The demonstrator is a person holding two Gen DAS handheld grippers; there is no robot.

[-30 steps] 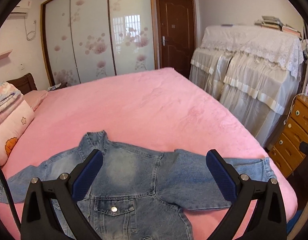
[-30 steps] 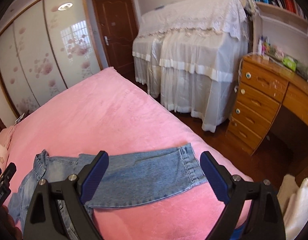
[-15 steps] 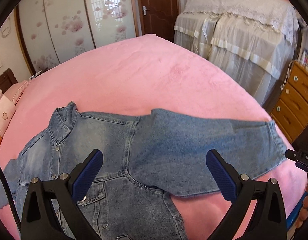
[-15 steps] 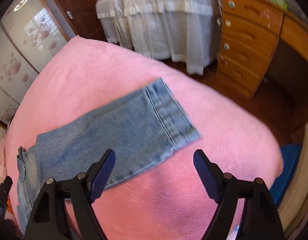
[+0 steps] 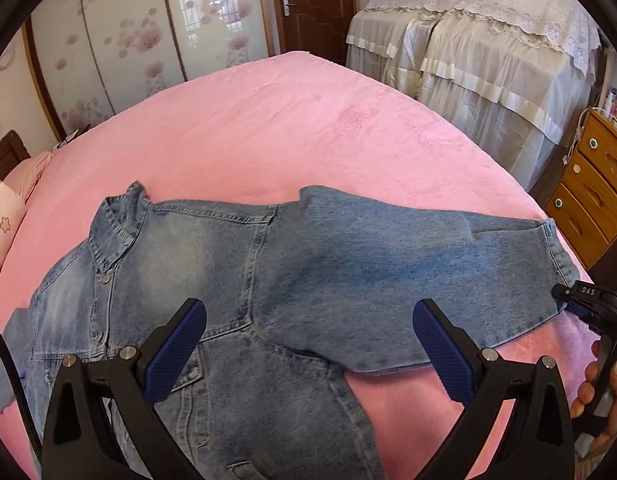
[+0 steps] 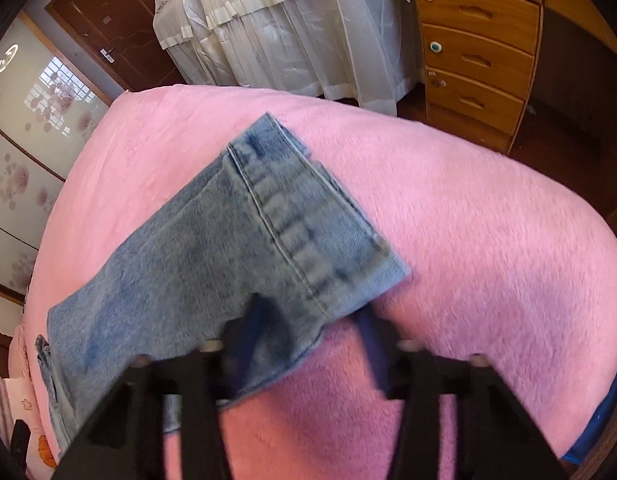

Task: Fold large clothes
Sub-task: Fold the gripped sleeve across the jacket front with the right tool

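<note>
Left to right across the bed (image 5: pixel 292 128):

- Jacket (image 5: pixel 236 280) lies flat, front up, collar toward the far side, body at left. One sleeve (image 5: pixel 408 276) runs out rightward; its long axis lies across the bed, cuff (image 6: pixel 308 216) at the right end near the bed's edge.
- Left gripper (image 5: pixel 308 344): jaws wide apart, nothing held. It hangs over the seam where sleeve joins body; denim shows between the fingers, untouched.
- Right gripper (image 6: pixel 308 332): at the cuff end. Jaws have just been closing and stand narrow, straddling the cuff's near edge. View blurred; denim sits between the fingers, but whether the pads already pinch it I cannot tell.

Judgement: the right gripper is much the nearer to the cuff, so the sleeve fold falls to it: carry the cuff leftward along the sleeve's axis, over the body. The left could pin the shoulder.
</note>
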